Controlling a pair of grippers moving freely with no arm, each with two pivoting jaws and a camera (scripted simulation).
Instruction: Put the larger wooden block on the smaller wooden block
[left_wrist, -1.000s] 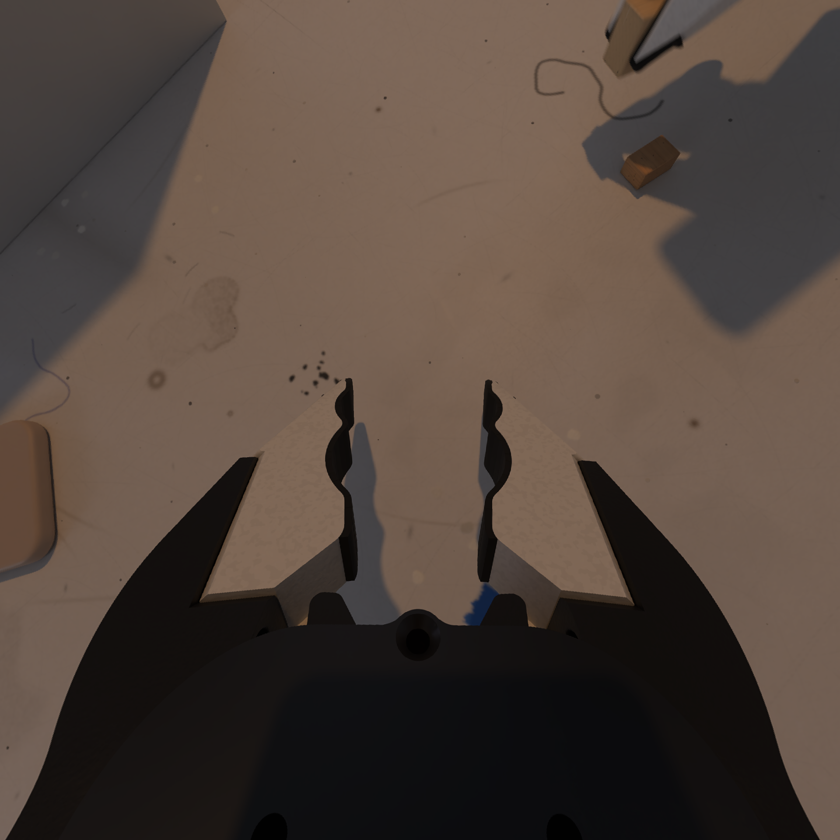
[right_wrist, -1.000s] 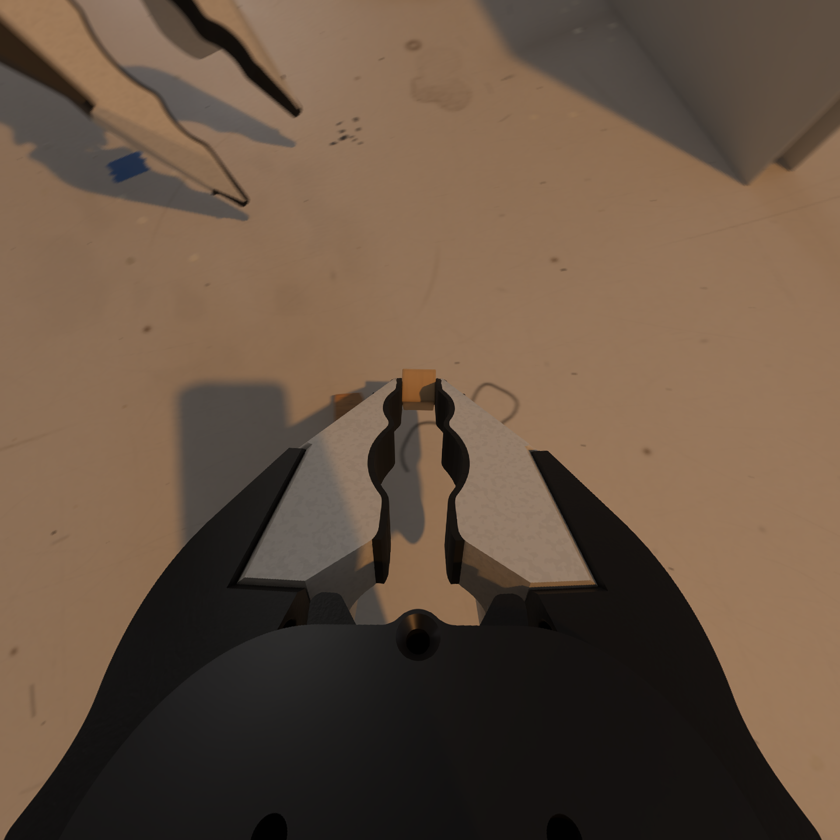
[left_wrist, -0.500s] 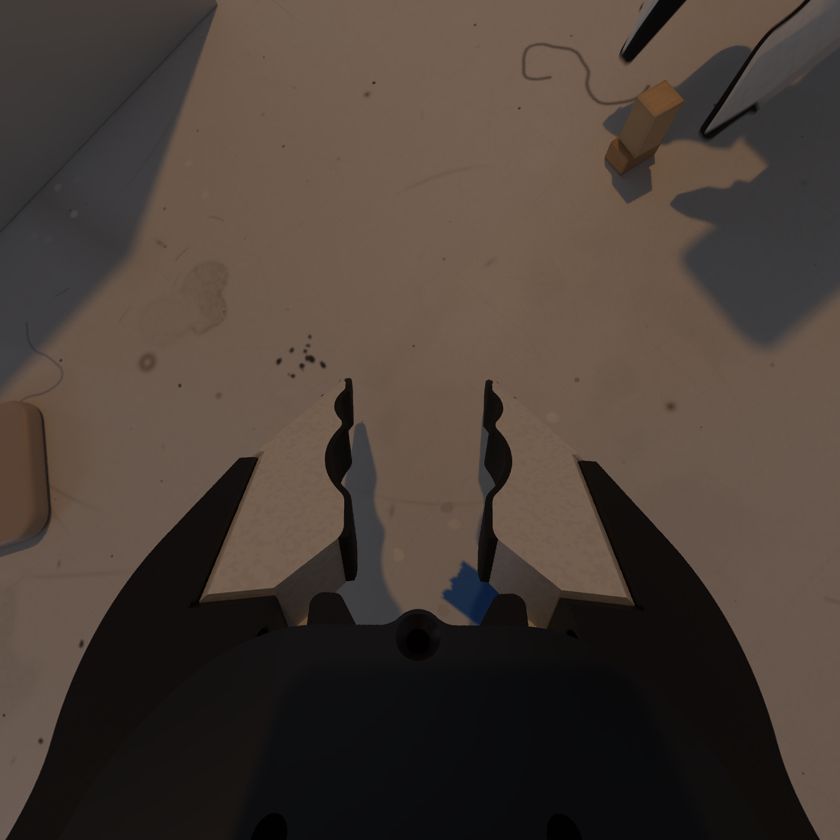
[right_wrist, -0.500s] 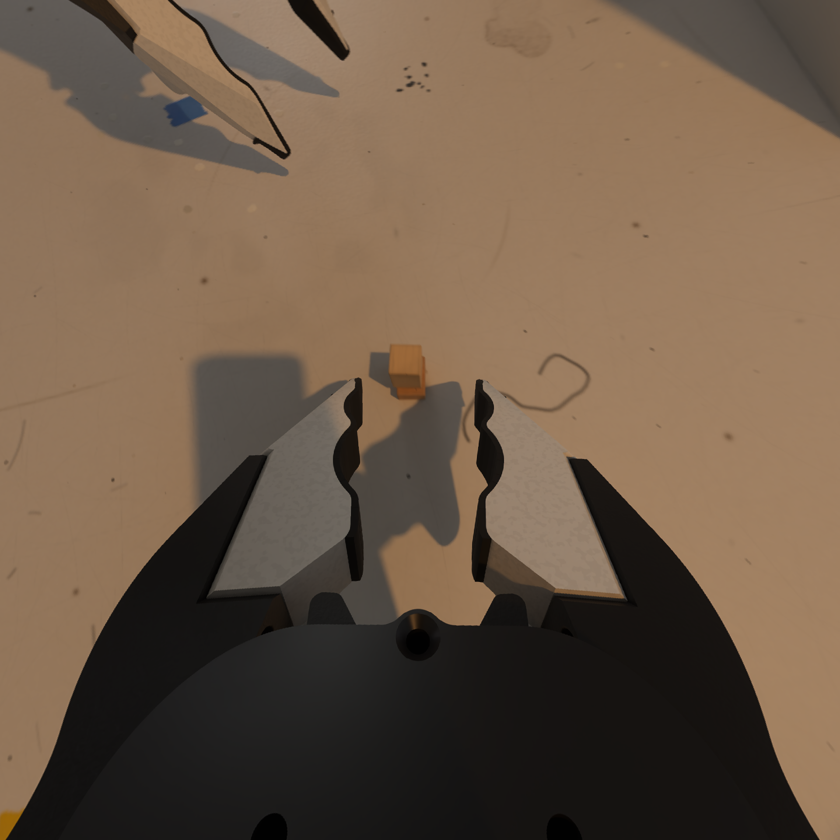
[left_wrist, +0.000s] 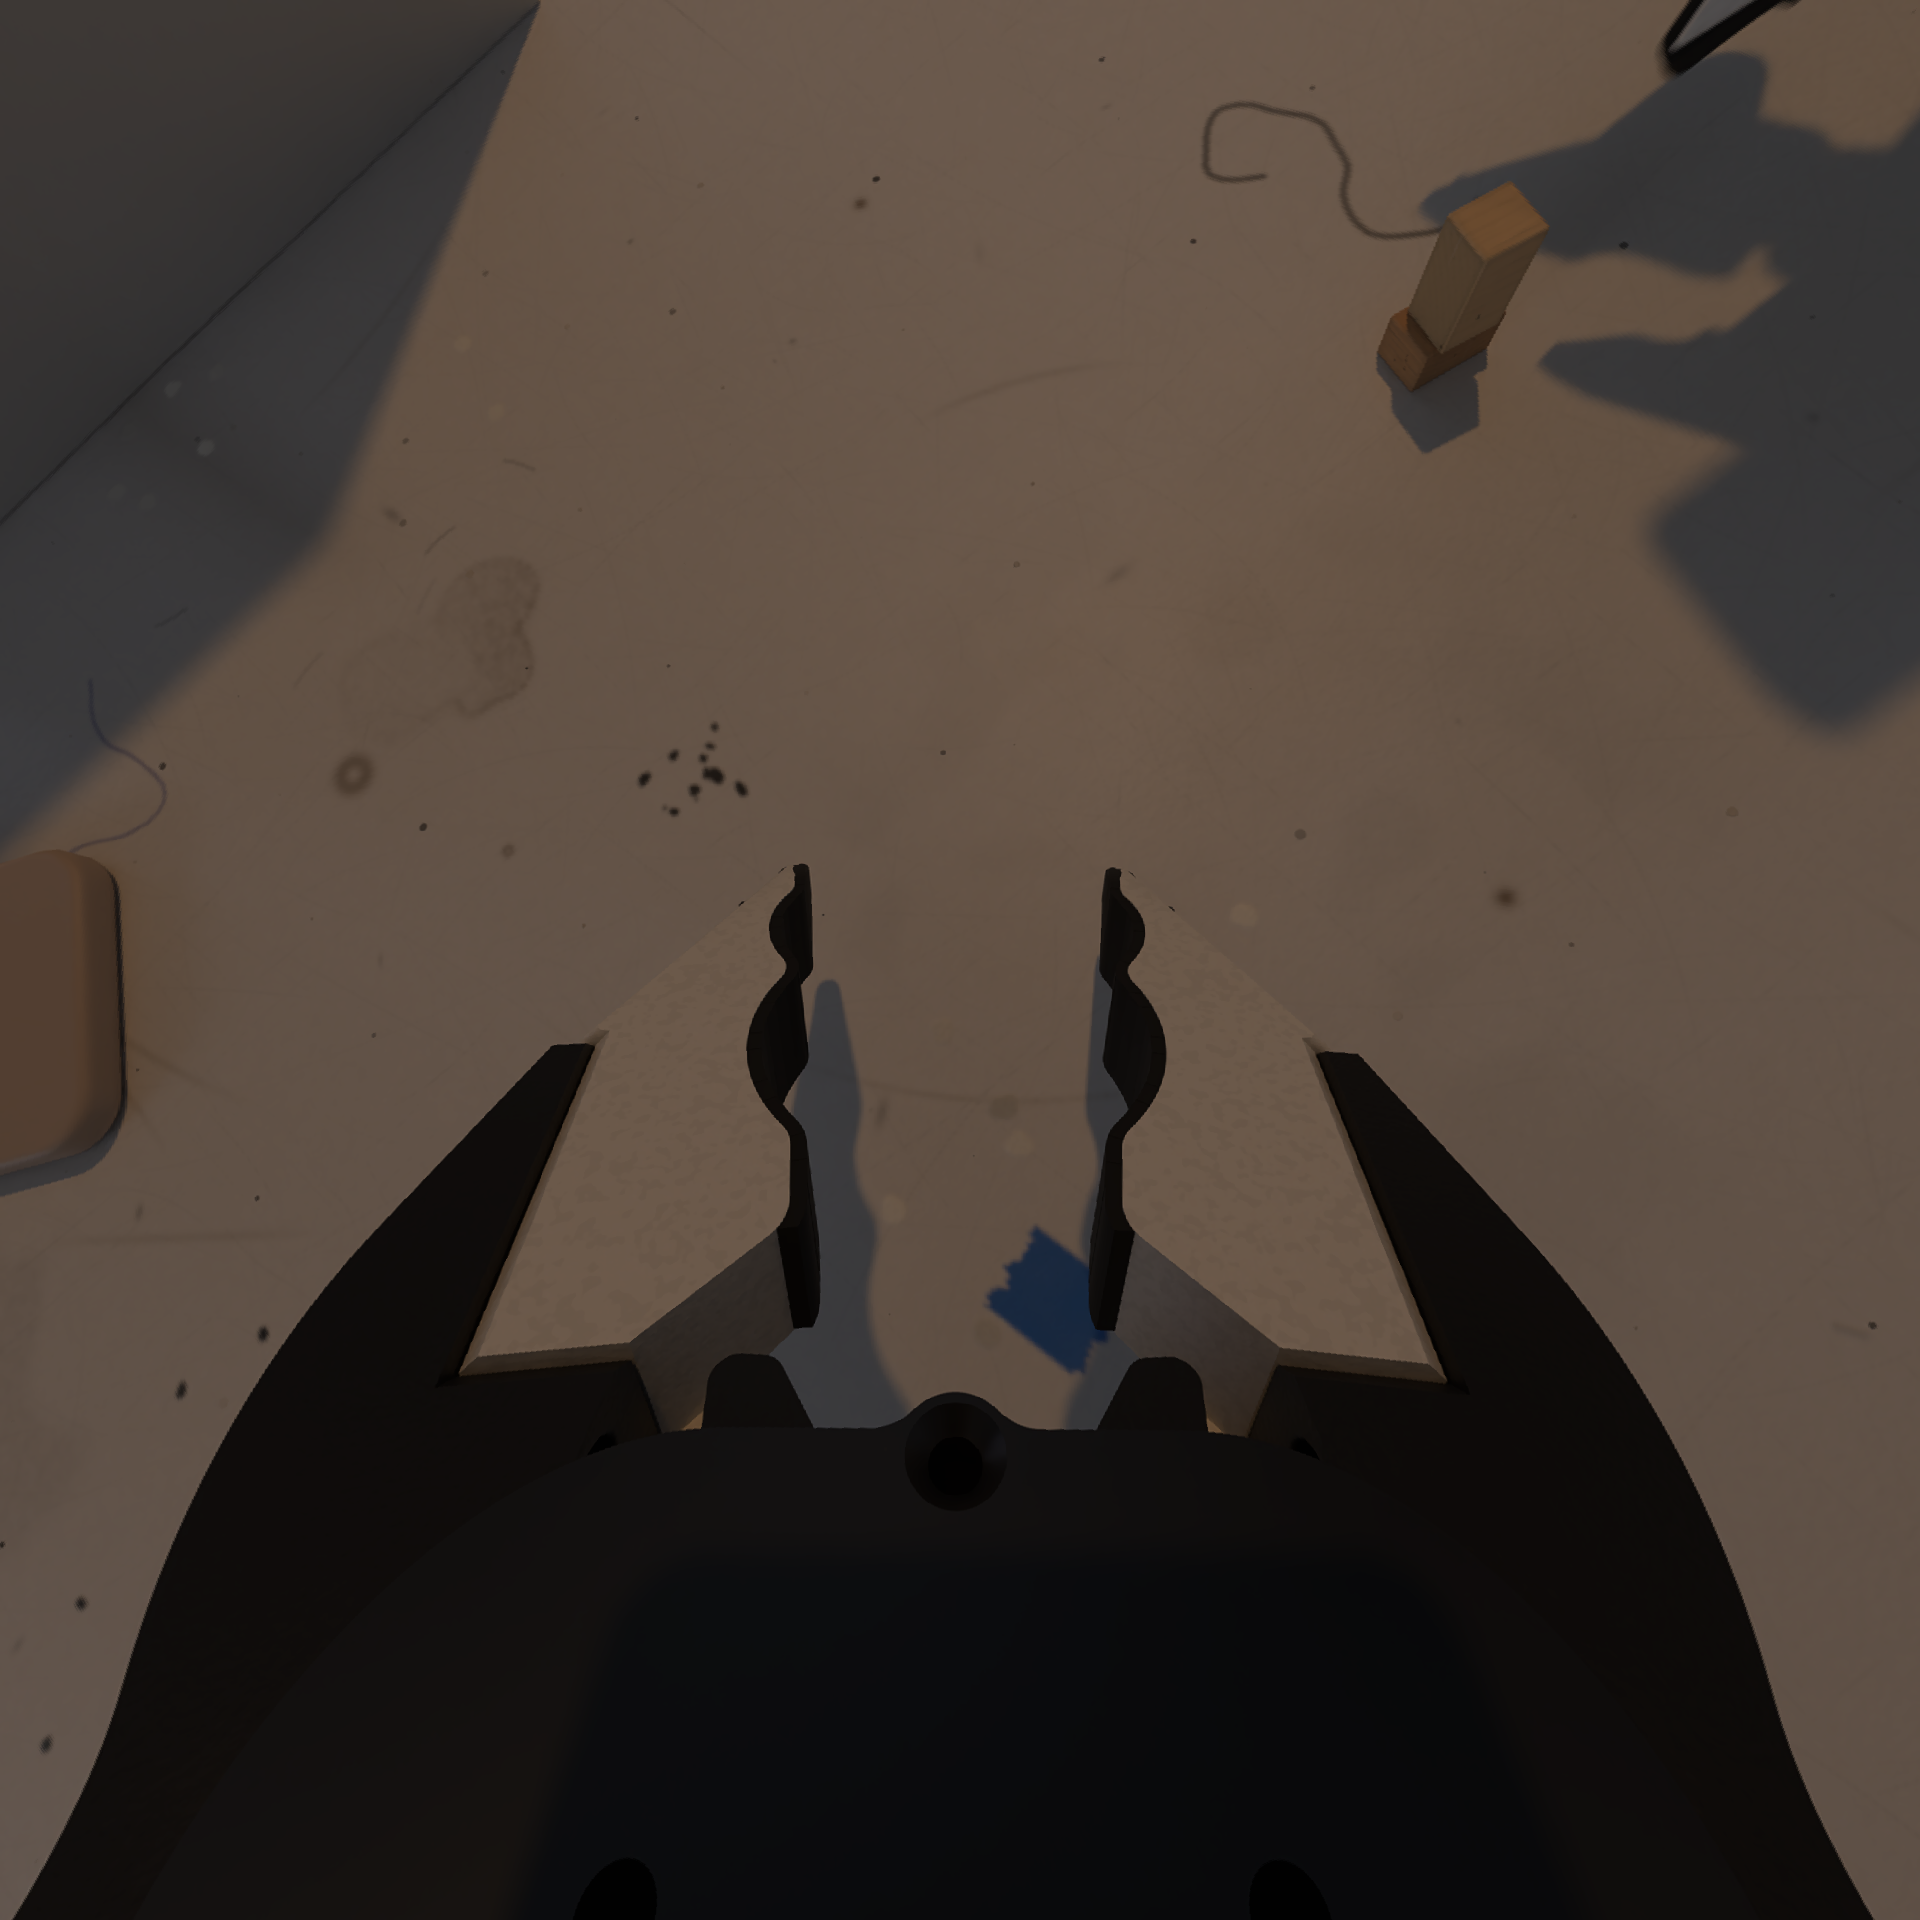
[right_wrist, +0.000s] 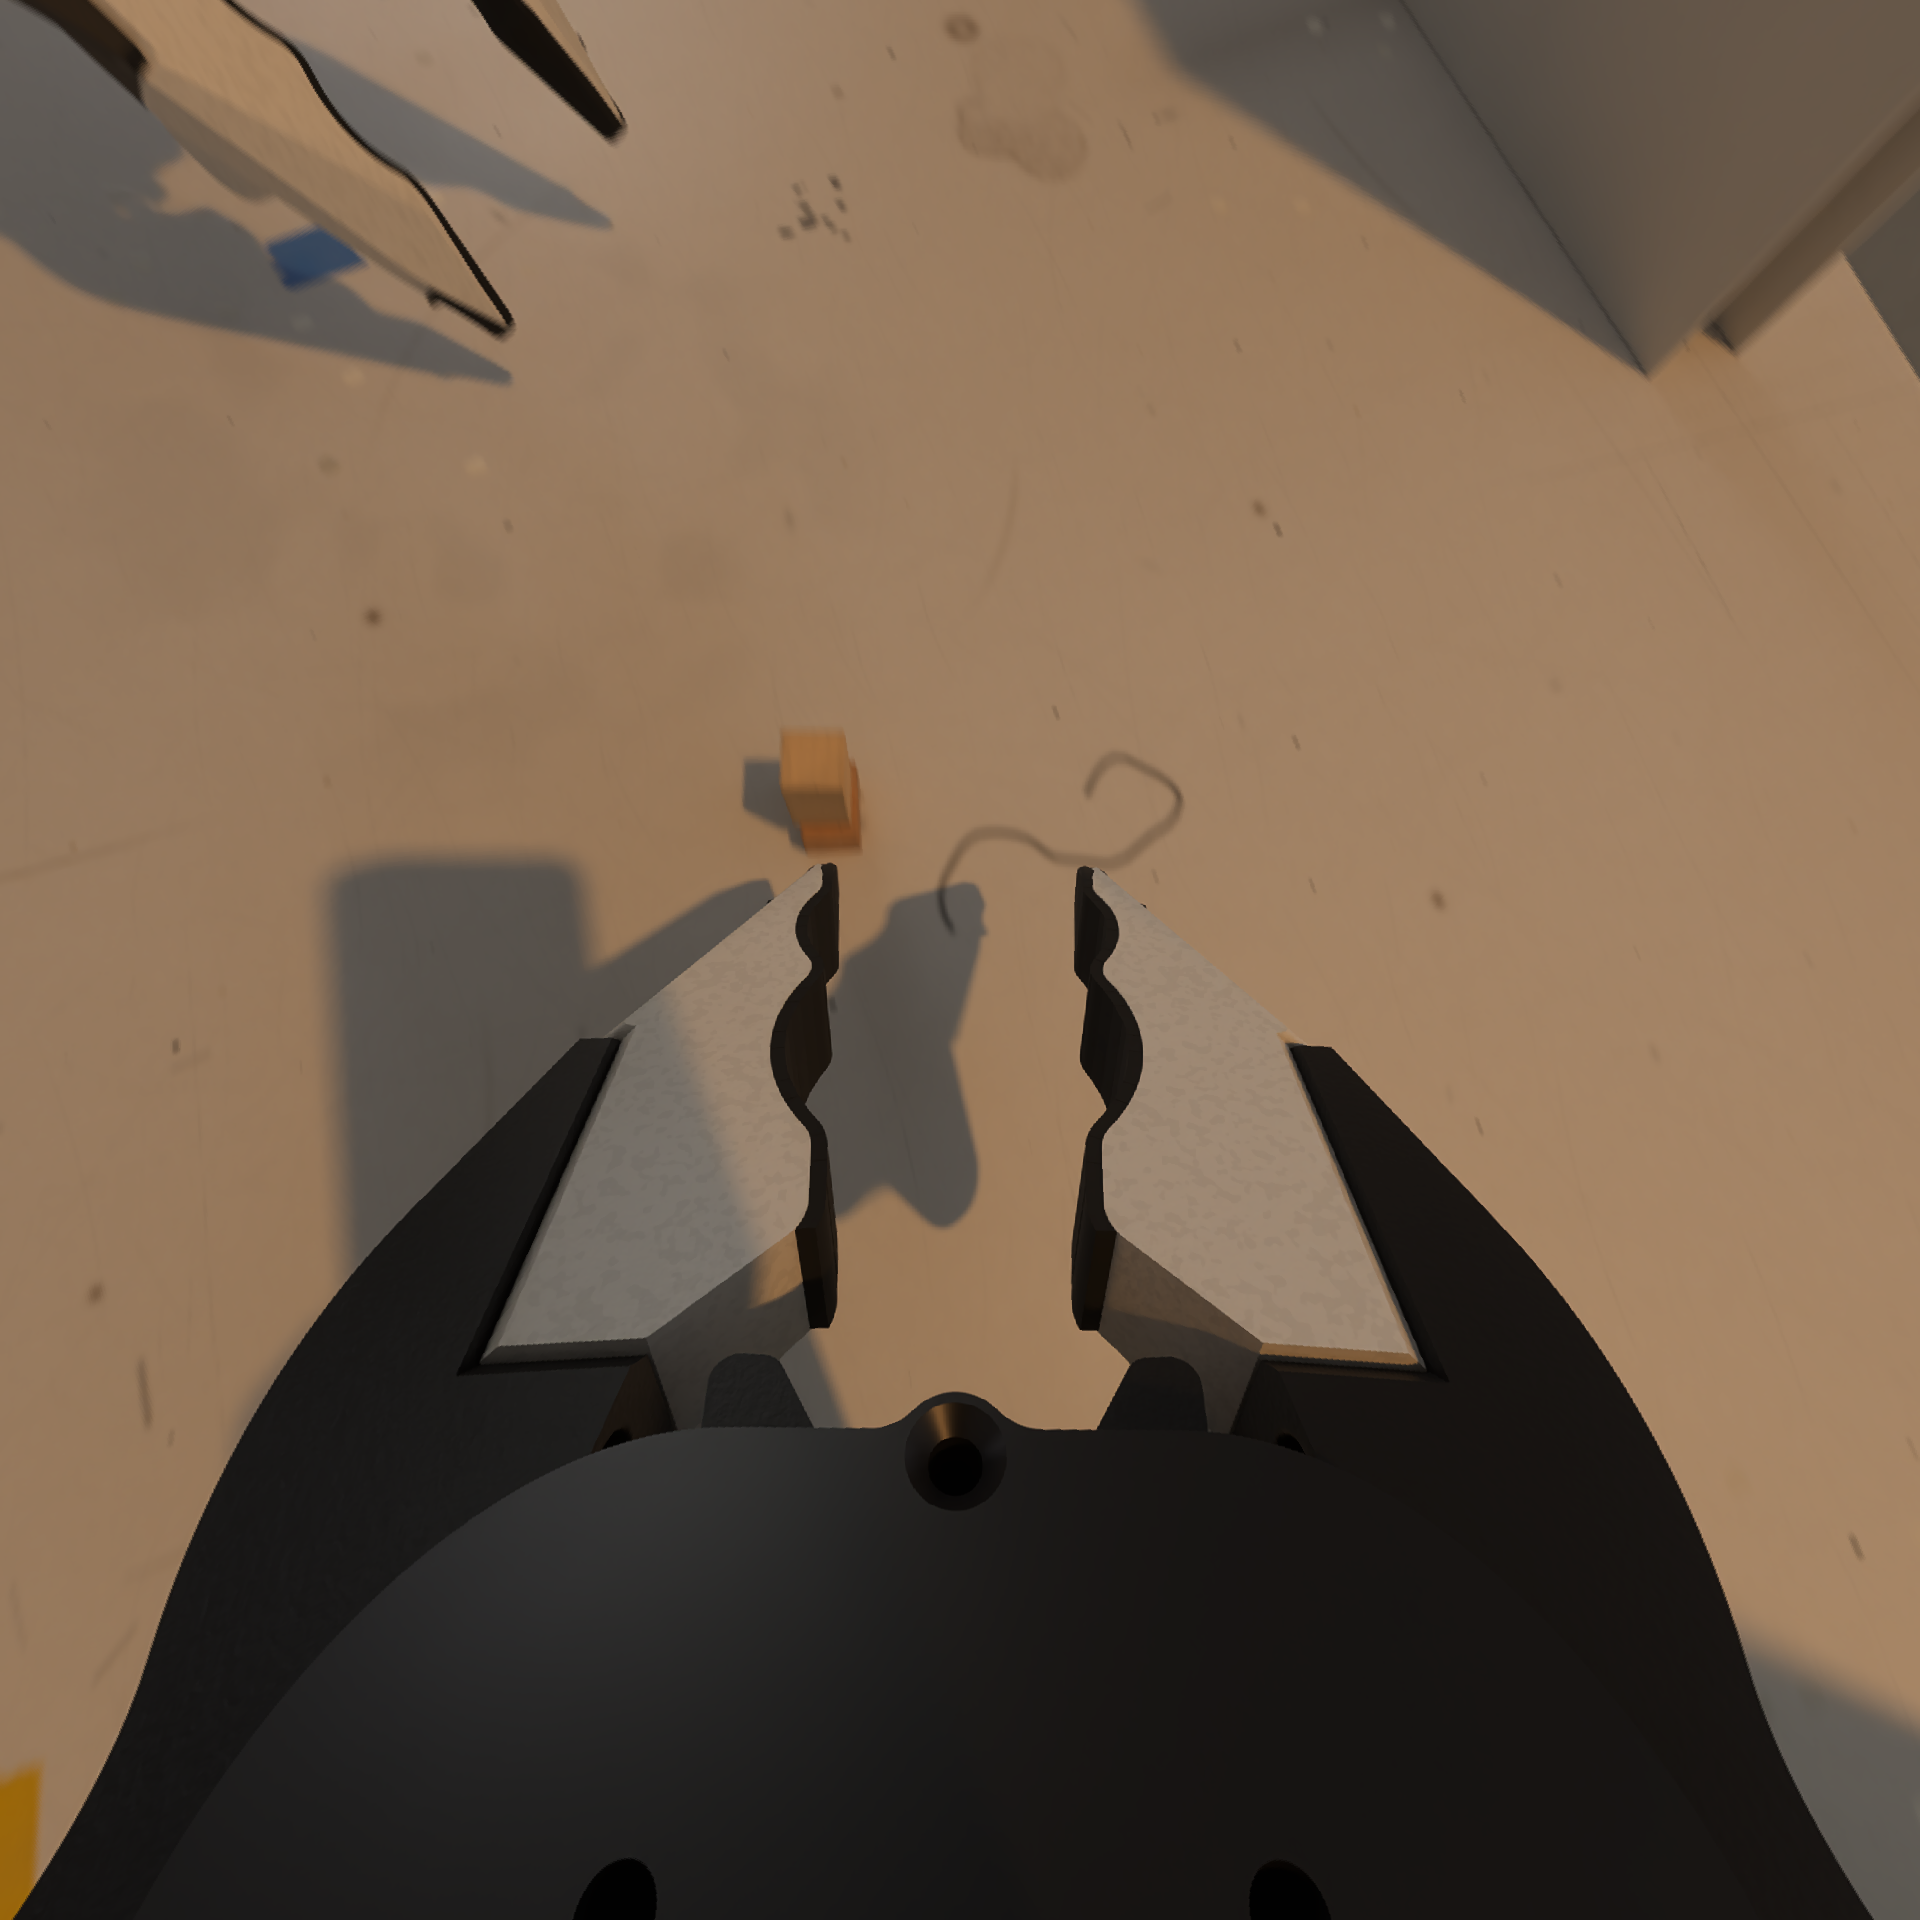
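On the tan table (left_wrist: 1039, 520), beside the loose curl of dark thread (right_wrist: 1049, 831), the larger wooden block (right_wrist: 816, 774) stands upright on the smaller wooden block (right_wrist: 836, 826). Seen from the left wrist view, the tall pale block (left_wrist: 1481, 275) sits on the darker small block (left_wrist: 1415, 358) off-centre, so that a corner of the base juts out on the side away from the thread (left_wrist: 1288, 156). The stack looks balanced, though a tall piece on a small foot would likely topple at a light knock.

The right tongs (right_wrist: 956, 883) are spread, empty, and hover clear of the stack, which lies just beyond the left fingertip; that gap suits a release with nothing dragging on the wood. The thread runs from near the stack toward the space between these fingers. The left tongs (left_wrist: 956, 883) are likewise spread and hold nothing, well apart from the thread and the blocks, above a scrap of blue tape (left_wrist: 1039, 1294); keeping off probably leaves the other side room to work. A rounded tan pad (left_wrist: 57, 1018) lies farther still from the thread.

By this look the stacking is done, and only a clean retreat remains.
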